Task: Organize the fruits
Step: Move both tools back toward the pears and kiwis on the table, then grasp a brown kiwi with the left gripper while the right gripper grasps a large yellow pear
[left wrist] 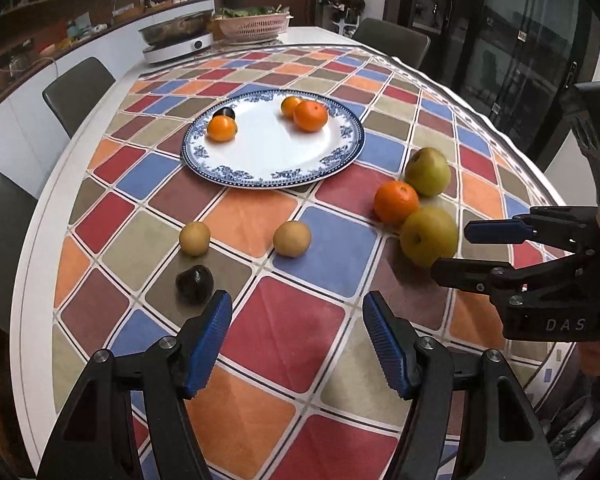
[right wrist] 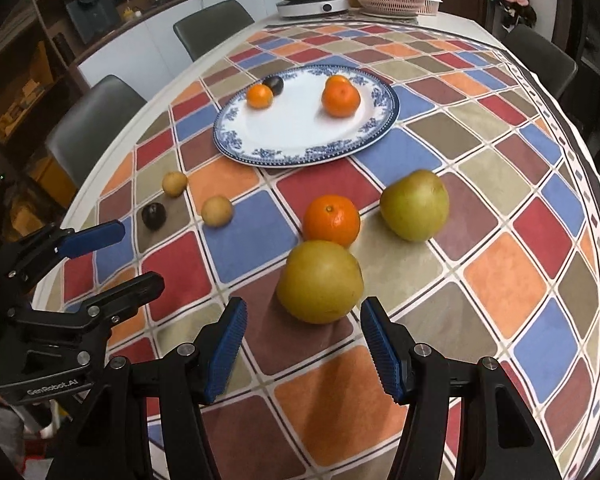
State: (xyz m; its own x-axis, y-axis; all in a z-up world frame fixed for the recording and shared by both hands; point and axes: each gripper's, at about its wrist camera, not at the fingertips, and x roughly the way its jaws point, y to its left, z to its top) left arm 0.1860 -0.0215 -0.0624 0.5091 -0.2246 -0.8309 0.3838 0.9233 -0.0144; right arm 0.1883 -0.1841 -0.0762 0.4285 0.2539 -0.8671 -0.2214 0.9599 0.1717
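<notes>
Your left gripper [left wrist: 296,344] and right gripper [right wrist: 303,346]: both parted, empty, above worktop [right wrist: 500,280]. Plate [left wrist: 276,160]: three oranges, one dark plum. Loose beside it: two pears, one orange [right wrist: 331,222], two small yellow fruits, one plum [left wrist: 195,284]

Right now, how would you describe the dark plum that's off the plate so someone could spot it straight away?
Start at the blue-and-white plate on the checked tablecloth and come towards the near left edge, past two small tan fruits. The dark plum sits on a beige square just beyond the left gripper. It is the only near-black fruit lying off the plate.
</notes>
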